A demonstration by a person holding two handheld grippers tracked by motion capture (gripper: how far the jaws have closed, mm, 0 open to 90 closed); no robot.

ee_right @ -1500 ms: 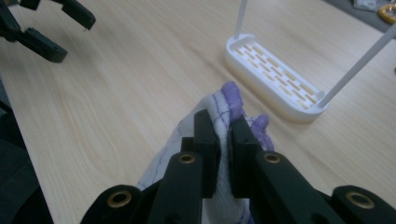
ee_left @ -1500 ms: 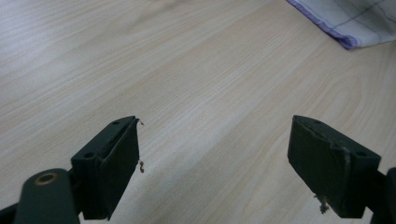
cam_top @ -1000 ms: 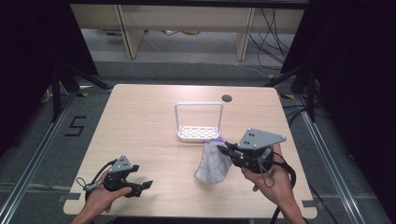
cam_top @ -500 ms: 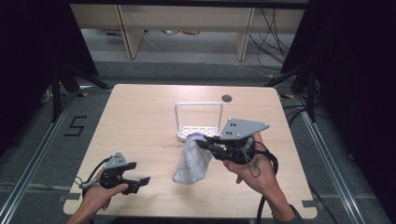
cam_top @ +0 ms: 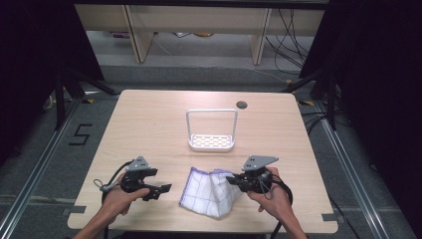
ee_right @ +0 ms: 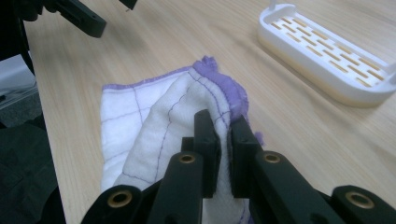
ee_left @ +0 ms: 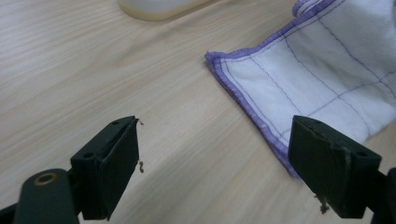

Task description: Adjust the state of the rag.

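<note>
Bench: light wood-grain surface, smooth, matt. Cloth: soft white woven fabric, stitched purple grid and purple hem, frayed at one corner. Slotted tray: white plastic, slight sheen; each claw has matt black jaws.

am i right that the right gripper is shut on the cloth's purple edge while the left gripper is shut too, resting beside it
Not quite. The right gripper is indeed shut on the cloth at its purple edge, but the left gripper is open: the left gripper view shows its jaws spread wide over bare table, with the cloth's corner just ahead of them.
</note>
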